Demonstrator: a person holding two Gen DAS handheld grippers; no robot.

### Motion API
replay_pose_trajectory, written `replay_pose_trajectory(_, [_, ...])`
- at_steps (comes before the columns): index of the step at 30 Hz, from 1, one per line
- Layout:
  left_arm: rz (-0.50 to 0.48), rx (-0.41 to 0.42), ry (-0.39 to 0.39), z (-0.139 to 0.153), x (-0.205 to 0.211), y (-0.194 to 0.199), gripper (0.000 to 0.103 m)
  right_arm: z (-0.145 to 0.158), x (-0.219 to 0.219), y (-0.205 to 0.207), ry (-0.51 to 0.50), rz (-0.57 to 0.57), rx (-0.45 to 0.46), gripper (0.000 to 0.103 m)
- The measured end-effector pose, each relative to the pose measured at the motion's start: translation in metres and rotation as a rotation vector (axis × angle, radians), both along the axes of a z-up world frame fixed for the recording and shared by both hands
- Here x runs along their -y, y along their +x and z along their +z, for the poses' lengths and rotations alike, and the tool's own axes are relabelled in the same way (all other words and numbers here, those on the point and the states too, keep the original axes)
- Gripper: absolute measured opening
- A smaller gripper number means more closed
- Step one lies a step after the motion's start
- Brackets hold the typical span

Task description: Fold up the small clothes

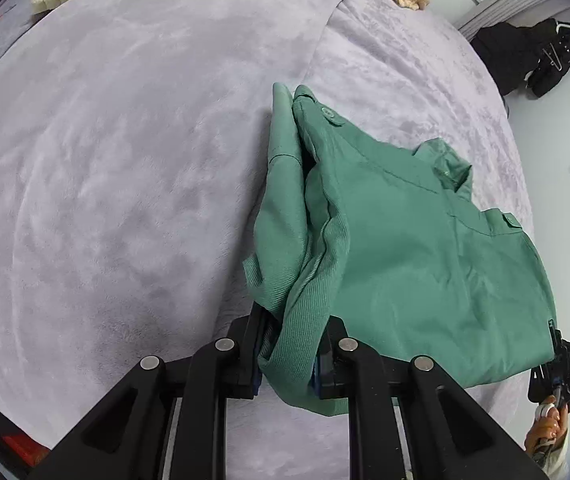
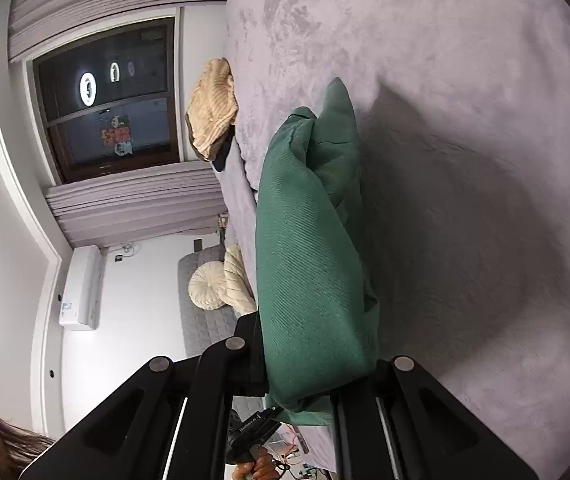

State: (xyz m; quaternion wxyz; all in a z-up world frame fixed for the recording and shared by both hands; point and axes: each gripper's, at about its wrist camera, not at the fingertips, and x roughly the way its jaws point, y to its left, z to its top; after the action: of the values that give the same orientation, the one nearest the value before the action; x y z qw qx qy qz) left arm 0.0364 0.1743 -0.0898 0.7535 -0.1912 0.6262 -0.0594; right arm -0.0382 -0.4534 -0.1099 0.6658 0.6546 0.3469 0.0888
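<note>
Now the green ribbed-cotton jacket [image 1: 401, 248] hangs stretched just above the lilac plush bed [image 1: 117, 168], its hem running between both tongs. Left tongs [image 1: 291, 356] clamp the bunched ribbed corner, right tongs [image 2: 317, 380] pinch the opposite corner, each equally near the jacket.

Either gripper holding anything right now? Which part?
Both hold the green garment: left gripper clamps its ribbed hem near one corner, right gripper clamps the edge at the opposite side.

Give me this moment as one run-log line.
stage: mid-fold | left gripper: shut on green garment ribbed hem | right gripper: shut on green garment | surface: lilac bedspread
</note>
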Motion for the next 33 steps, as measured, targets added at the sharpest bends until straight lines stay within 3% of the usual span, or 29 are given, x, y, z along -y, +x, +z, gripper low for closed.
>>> replay_pose_trajectory(3, [-0.011,-0.077,0.030,-0.042,-0.003,-0.008,0.022,-0.029,0.004,-0.018,-0.060,0.006,-0.136,0.008])
replay_pose_trajectory(6, [-0.025,-0.141,0.083,-0.067,-0.006,-0.016,0.036,-0.068,0.008,-0.026,-0.179,0.054,-0.340,0.010])
replay_pose_trajectory(8, [-0.025,-0.136,0.082,-0.059,-0.015,-0.021,0.036,-0.077,0.012,-0.036,-0.177,0.042,-0.396,0.014])
replay_pose_trajectory(9, [-0.031,-0.129,0.104,-0.052,-0.021,-0.023,0.040,-0.073,0.014,-0.040,-0.179,0.030,-0.403,0.018])
replay_pose_trajectory(10, [-0.033,-0.119,0.136,-0.044,-0.028,-0.025,0.054,-0.065,0.015,-0.042,-0.201,0.028,-0.418,0.022])
replay_pose_trajectory(13, [-0.010,-0.096,0.216,-0.023,-0.052,-0.028,0.057,-0.038,0.020,-0.048,-0.306,0.040,-0.482,0.025])
replay_pose_trajectory(17, [0.020,-0.047,0.238,-0.007,-0.063,-0.010,0.057,0.014,0.010,-0.035,-0.531,0.104,-0.427,0.024])
replay_pose_trajectory(20, [-0.014,0.013,0.230,0.001,-0.037,0.015,0.057,0.043,-0.012,0.003,-0.668,0.186,-0.342,0.023])
replay_pose_trajectory(22, [-0.061,0.042,0.215,0.003,-0.008,0.035,0.057,0.049,-0.024,0.030,-0.718,0.237,-0.307,0.023])
replay_pose_trajectory(24, [-0.104,0.055,0.228,0.001,0.020,0.048,0.057,0.051,-0.032,0.049,-0.788,0.269,-0.329,0.023])
replay_pose_trajectory(27, [-0.144,0.055,0.234,-0.004,0.048,0.064,0.057,0.066,-0.027,0.055,-0.845,0.207,-0.322,0.023])
replay_pose_trajectory(30, [-0.160,0.051,0.239,-0.007,0.058,0.067,0.057,0.100,-0.034,0.064,-0.929,0.177,-0.228,0.023])
replay_pose_trajectory(33, [-0.139,0.022,0.262,-0.018,0.058,0.073,0.057,0.096,-0.053,0.087,-0.949,0.315,-0.202,0.023])
